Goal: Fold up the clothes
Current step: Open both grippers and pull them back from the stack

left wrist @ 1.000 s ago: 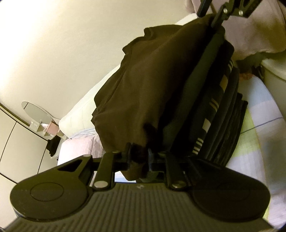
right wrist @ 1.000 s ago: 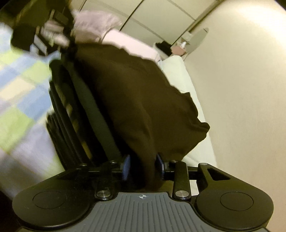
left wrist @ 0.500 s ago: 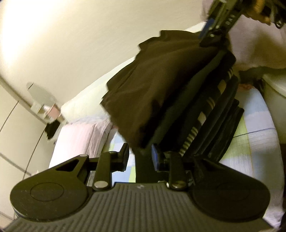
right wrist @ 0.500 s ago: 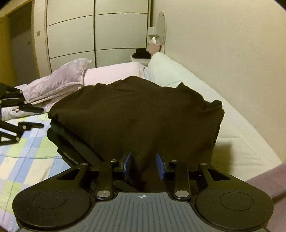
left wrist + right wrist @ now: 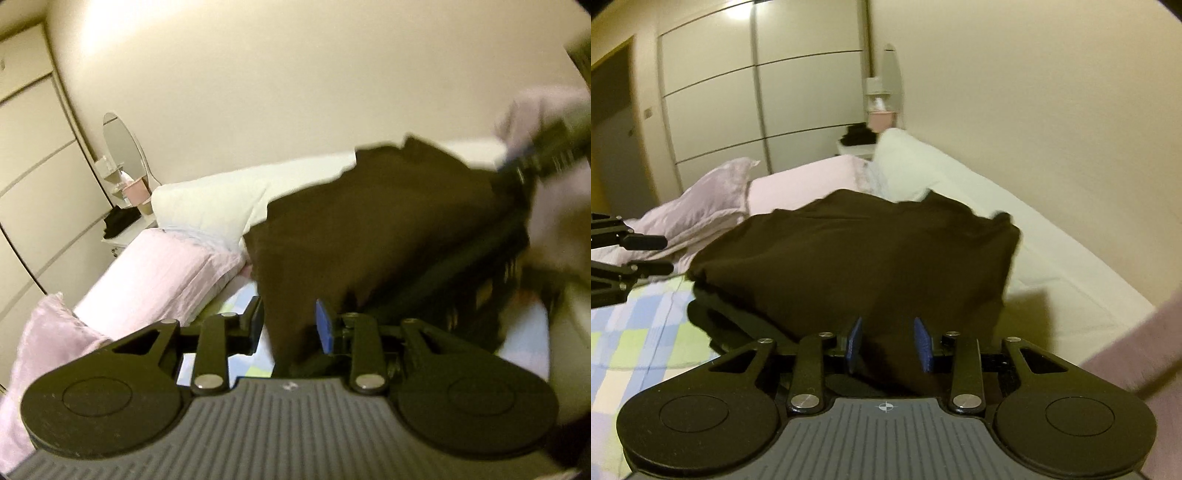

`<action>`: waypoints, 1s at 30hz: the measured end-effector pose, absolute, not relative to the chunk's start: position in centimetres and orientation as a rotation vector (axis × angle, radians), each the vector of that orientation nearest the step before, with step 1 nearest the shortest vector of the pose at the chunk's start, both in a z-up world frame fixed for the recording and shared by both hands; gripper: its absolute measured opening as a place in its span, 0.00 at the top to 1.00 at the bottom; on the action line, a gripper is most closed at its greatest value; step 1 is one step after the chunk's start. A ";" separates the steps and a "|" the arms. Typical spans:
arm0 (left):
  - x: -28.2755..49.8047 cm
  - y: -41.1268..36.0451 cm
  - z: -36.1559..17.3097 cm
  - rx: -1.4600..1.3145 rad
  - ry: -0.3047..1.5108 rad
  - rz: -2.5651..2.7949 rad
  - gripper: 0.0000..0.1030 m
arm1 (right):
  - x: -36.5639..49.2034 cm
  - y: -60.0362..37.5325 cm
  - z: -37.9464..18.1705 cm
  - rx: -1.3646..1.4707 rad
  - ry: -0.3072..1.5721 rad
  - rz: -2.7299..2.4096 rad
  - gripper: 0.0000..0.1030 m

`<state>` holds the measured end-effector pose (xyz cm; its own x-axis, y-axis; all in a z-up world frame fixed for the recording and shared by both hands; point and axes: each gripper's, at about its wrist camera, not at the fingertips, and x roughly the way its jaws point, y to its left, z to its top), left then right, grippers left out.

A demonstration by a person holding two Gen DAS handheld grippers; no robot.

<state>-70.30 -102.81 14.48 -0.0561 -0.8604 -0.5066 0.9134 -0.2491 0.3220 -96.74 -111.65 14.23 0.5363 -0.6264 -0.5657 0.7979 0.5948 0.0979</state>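
Left gripper [image 5: 290, 321] stands part open: its jaws have just been opening. In its own view the brown garment [image 5: 857, 258] shows between the two fingers, but the right wrist view shows its fingertips [image 5: 646, 242] just beside the garment's near corner, apart from it, with nothing between them. Right gripper [image 5: 888, 343] is narrow and closed on a fold of the same garment, the cloth filling the gap between its blue pads [image 5: 921, 345].

The garment lies spread over a pile of dark folded clothes [image 5: 716, 317], covering its top and hanging over its right side. The pile rests on a checked sheet [image 5: 639, 332] on the bed. Behind it lie a pink pillow [image 5: 798, 181] and a white pillow [image 5: 908, 162], the white one against the wall.

Past the pillows stands a small white nightstand [image 5: 855, 149]. On it sits a pink box [image 5: 882, 120] with something pale sticking out of its top; what else it holds cannot be seen. A dark bundle [image 5: 858, 134] lies beside the box, and an oval mirror [image 5: 892, 70] rises behind it. A wardrobe [image 5: 713, 92] fills the far wall.
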 end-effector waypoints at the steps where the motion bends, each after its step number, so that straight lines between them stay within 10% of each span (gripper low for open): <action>1: -70.5 -103.6 14.6 0.702 0.123 -1.680 0.74 | -97.2 -111.9 13.9 0.397 0.514 -0.880 0.66; 9: -70.6 -105.9 12.3 0.767 0.248 -1.663 0.74 | -99.7 -112.3 12.4 0.532 0.494 -0.867 0.60; 17: -69.0 -102.6 13.4 0.665 0.330 -1.653 0.71 | -100.3 -109.9 13.2 0.542 0.453 -0.932 0.34; 22: -67.5 -98.3 13.1 0.579 0.416 -1.661 0.58 | -99.7 -105.9 13.7 0.540 0.457 -0.995 0.34; 26: -66.0 -94.3 12.4 0.526 0.500 -1.656 0.18 | -98.5 -101.1 13.4 0.576 0.477 -1.071 0.34; 30: -64.6 -89.8 11.6 0.504 0.561 -1.654 0.06 | -96.6 -95.8 13.2 0.622 0.499 -1.134 0.31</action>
